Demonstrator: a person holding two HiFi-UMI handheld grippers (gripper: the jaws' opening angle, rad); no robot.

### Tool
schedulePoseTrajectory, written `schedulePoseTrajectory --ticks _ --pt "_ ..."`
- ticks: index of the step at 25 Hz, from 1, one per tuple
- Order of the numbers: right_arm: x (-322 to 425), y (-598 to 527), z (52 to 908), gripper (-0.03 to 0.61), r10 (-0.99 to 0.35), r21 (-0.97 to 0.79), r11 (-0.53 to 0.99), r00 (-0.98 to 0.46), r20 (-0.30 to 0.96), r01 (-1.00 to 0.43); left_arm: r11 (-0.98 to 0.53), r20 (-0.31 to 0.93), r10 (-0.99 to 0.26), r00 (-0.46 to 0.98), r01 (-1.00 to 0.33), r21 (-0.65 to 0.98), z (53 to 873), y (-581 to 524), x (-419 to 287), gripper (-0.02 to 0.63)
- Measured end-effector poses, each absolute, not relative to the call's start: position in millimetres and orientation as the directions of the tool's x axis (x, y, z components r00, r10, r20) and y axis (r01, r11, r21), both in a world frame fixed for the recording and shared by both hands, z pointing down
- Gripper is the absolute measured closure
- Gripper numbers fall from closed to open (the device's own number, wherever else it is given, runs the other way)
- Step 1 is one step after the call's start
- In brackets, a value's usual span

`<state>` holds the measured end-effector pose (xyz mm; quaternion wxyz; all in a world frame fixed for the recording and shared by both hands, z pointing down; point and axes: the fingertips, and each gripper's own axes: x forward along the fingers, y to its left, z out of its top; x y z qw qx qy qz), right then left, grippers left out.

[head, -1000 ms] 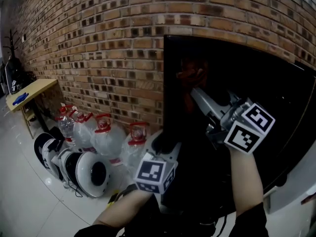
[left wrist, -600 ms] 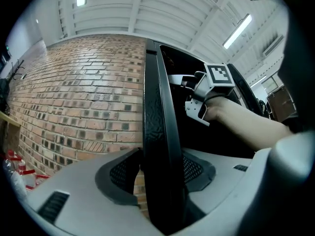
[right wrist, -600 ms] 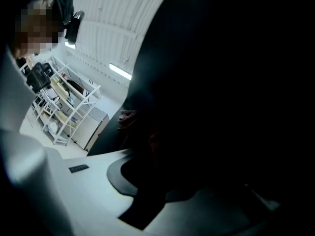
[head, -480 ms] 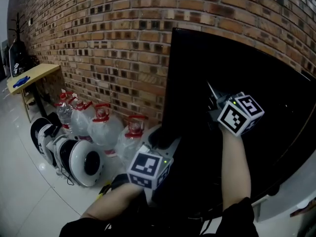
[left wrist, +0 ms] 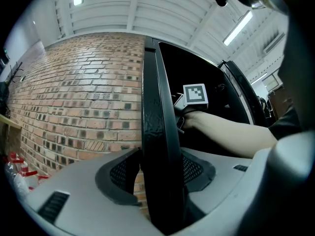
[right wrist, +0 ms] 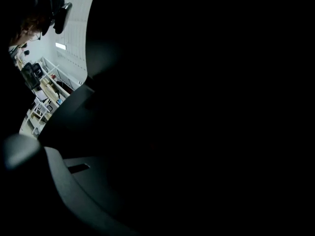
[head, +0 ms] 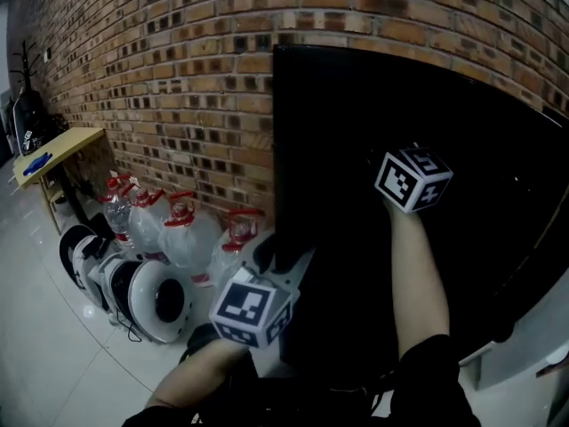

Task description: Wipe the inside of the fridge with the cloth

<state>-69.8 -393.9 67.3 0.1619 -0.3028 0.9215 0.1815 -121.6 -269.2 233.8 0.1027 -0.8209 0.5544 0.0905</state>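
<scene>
Left tool (left wrist: 160, 173) on pebbled black fridge door (left wrist: 156, 97) edge

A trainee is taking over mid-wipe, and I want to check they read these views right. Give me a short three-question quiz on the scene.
1. True or false: the left gripper is clamped on the fridge's black edge.
2. Where does the right gripper reach? A into the fridge's dark interior; B toward the white helmets; C toward the wooden table.
3. Fill in: the water jugs have ___ caps.
Key: 1 true; 2 A; 3 red.
</scene>
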Motion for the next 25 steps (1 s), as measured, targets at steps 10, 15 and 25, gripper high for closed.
schedulePoseTrajectory --ticks 10,15,25 --pt "-59.9 -457.5 74.7 0.502 -0.592 0.192 0.704 -0.714 -0.374 -0.684 -0.381 -0.258 -0.887 0.382 -0.923 -0.057 233.7 -267.5 -119.6 0.396" --pt "-58.6 -488.9 83.5 0.502 -0.650 0.182 0.668 -0.685 -0.329 -0.722 -0.383 -0.260 -0.886 0.385 -0.922 -0.060 234.9 -266.0 -121.1 0.393" --pt "-53.5 -509.5 81.2 0.505 -0.741 0.200 0.570 -0.604 -0.293 -0.797 -0.385 -0.271 -0.880 0.390 -0.920 -0.072 234.1 -267.1 -117.5 0.393"
